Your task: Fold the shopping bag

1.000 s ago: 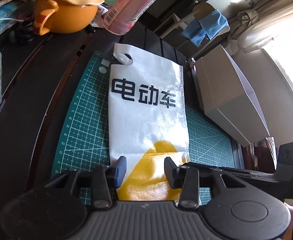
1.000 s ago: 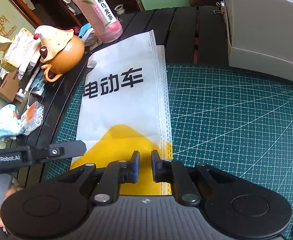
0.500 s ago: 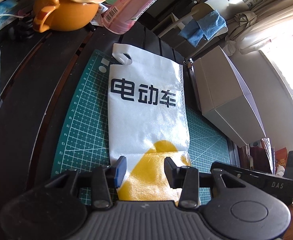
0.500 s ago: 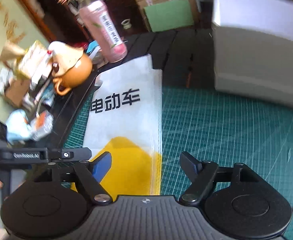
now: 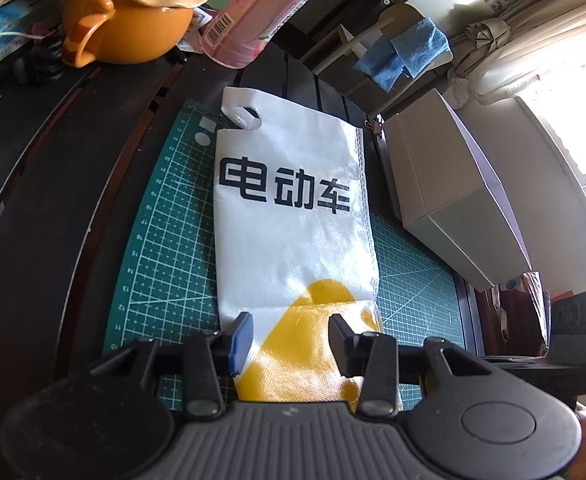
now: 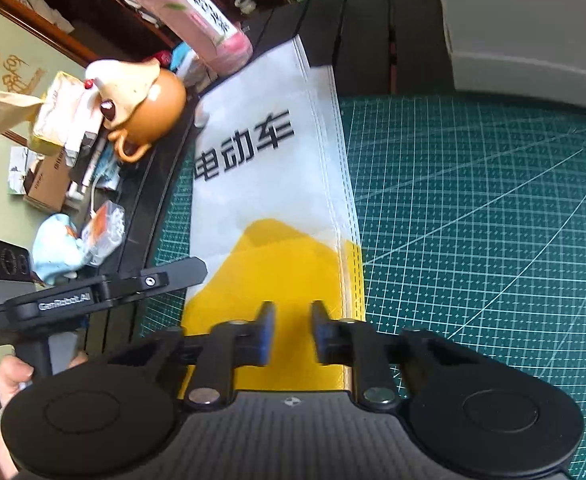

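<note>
Right wrist: right gripper (image 6: 292, 330) jaws just closing over shopping bag (image 6: 269, 184).

black tongs (image 6: 291, 330) with blue pads (image 6: 267, 334), silver screws, grey ribbed housing, white "genrobot.ai" lettering

Each camera rides on its own handheld tool and looks forward and steeply down along its fingers (image 5: 242, 334), close above the near end of the shopping bag (image 5: 289, 216). The left view faces far and right toward the grey box (image 5: 445, 184); the right view faces far and left toward the orange teapot (image 6: 149, 108). Both share the bag, the green cutting mat (image 6: 473, 200) and the pink bottle (image 5: 269, 12).
</note>
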The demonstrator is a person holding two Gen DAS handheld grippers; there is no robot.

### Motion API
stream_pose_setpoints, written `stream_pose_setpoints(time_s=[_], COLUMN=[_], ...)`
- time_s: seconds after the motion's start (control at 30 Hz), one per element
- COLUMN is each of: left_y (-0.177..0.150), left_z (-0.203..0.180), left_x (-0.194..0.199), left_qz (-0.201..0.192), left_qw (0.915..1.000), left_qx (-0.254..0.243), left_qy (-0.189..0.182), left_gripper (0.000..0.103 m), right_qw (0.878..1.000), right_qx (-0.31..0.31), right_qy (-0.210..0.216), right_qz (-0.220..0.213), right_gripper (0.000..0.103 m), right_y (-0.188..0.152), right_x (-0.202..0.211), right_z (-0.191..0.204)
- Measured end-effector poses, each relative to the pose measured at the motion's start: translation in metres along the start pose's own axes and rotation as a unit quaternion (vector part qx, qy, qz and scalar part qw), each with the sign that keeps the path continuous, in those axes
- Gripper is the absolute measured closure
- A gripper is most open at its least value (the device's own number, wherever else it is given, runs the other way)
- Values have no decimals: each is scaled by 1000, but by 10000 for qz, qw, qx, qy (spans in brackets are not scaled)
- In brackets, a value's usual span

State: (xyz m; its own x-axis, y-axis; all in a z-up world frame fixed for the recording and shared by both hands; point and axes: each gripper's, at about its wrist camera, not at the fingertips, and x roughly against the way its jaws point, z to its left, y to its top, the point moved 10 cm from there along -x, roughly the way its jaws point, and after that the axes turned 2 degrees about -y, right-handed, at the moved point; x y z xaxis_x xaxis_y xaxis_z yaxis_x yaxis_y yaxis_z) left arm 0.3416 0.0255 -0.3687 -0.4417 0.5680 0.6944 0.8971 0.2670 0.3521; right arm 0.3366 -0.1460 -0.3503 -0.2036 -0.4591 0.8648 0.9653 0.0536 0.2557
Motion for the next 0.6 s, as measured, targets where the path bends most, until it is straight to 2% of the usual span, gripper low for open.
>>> stream_pose_setpoints(time_s=[0.13,0.17,0.2,0.23,0.3,0.37,0.4,0.5,0.53,0.57,0.6], left_y=[4,9,11,11,11,7,4,-13,-27,-42,-52], left_z=[-7,-16,-23,-30,-42,-51,-54,-59,-58,-58,-57], left_x=[11,25,37,47,65,78,81,84,79,73,69], left_qz=[-89,-281,-412,-527,-685,-746,-756,-682,-515,-324,-242], left_qw=[9982,9938,9874,9793,9575,9293,9184,8503,8078,7567,7229], left_qx=[-466,-954,-1394,-1813,-2628,-3405,-3654,-4894,-5535,-6185,-6557], left_qy=[368,503,621,733,969,1218,1319,1814,1959,2093,2166], left_gripper=[62,62,56,52,35,31,31,31,31,31,31], right_qw=[9998,9997,9998,9999,9999,9999,9999,9999,9999,9999,9999], right_qx=[107,119,86,48,-28,-51,-47,-26,-19,-12,-26], right_qy=[-174,-194,-171,-143,-88,-52,-43,-40,-41,-40,-26], right_qz=[47,55,65,75,96,111,113,113,113,115,116], right_gripper=[93,93,95,95,95,95,95,95,95,95,95], right_y=[-1,-1,-1,0,1,1,1,2,2,2,2], right_x=[-6,-6,-6,-7,-7,-7,-7,-7,-8,-8,-8], right_z=[-2,-2,-4,-5,-7,-8,-7,-6,-5,-5,-5])
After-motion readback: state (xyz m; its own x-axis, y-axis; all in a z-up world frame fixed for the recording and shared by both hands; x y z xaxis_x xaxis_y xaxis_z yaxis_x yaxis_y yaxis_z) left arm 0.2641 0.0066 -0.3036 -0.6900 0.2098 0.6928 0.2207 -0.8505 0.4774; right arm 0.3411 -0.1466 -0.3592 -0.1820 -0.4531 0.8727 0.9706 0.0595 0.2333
